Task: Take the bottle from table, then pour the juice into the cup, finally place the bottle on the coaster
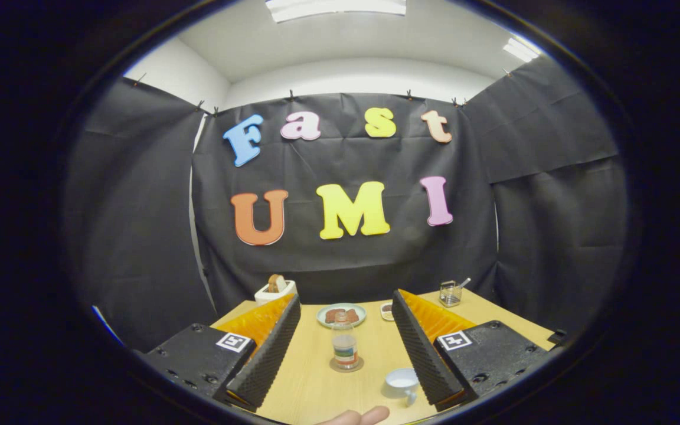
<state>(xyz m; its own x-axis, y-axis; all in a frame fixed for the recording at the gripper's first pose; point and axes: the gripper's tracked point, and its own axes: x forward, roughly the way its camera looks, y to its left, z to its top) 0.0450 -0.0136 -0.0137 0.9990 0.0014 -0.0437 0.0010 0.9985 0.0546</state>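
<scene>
The claw (346,333) stands wide open with nothing between its fingers but bare table (310,383). Straight ahead in that lane stands the bottle (345,348), upright on a coaster (346,365), with clear table on either side of it. Close to the right finger, nearer than the bottle, sits a cup (402,382), narrowing the way on that side. Beyond the bottle a plate (341,314) with food and a small dish (386,310) block the far middle. A white box (275,291) stands beyond the left finger, a glass jar (450,293) beyond the right. A fingertip (359,417) pokes in at the near table edge.
</scene>
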